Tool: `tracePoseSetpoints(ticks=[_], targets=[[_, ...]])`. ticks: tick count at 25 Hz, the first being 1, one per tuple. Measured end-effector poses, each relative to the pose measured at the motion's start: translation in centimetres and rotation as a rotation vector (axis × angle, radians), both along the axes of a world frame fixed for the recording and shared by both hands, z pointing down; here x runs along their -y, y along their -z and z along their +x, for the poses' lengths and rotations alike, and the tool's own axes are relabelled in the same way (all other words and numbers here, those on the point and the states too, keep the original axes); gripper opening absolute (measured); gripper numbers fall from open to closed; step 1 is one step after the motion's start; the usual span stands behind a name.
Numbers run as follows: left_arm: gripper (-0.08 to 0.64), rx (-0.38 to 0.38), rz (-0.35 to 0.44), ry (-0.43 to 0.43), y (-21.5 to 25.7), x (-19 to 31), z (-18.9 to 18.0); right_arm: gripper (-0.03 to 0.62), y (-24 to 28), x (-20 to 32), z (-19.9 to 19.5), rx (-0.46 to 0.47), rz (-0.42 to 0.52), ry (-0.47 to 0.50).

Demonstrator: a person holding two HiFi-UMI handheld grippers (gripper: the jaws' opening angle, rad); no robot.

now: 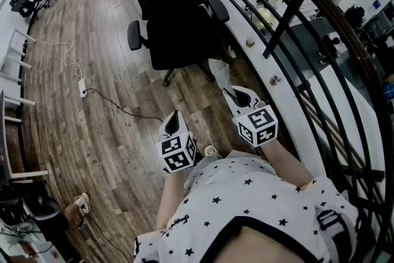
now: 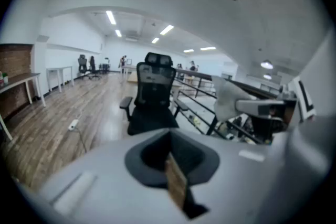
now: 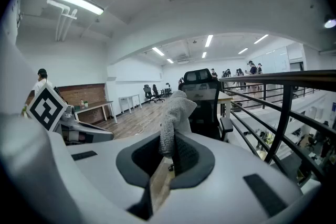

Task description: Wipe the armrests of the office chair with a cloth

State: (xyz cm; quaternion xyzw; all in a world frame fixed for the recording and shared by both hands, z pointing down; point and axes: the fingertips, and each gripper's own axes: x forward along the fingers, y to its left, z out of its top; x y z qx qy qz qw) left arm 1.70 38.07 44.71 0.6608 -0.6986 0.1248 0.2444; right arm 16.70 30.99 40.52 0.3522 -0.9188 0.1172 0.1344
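From the head view you can hardly read the jaws, as the marker cubes and gripper bodies cover them from above. The black mesh-backed office chair (image 1: 178,15) is cut off at the top edge of that view, and its seat hides most of its base.

Your right gripper (image 1: 237,95) has its jaws clamped on a white knitted cloth (image 1: 220,72). The cloth stands up past the jaw tips and covers part of the chair's back in the right gripper view. Your left gripper (image 1: 174,124) has its jaws pressed together with nothing between them.

Both grippers hang over the wood-plank floor (image 1: 92,132), well apart from the chair and beside the black metal railing (image 1: 295,40).

By count you have:
- one chair, with two black padded armrests (image 1: 135,35), one on each side of the seat, and the cloth touches neither
- one cloth
- two grippers
- one white power strip (image 1: 82,88) lying on the floor with its cable
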Motion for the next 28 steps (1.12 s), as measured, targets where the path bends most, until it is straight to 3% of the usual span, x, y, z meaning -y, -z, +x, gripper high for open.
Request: tracePoseSetpoints(ticks=[11, 28], targets=[[0.006, -0.027, 0.023, -0.033, 1.0, -0.7, 1.7, 0.029, -0.2, -1.9, 1.0, -0.004, -0.012, -0.01], [0.006, -0.032, 0.013, -0.087, 0.1, 1.1, -1.8, 0.031, 0.3, -0.7, -2.0, -0.002, 0.019, -0.048]])
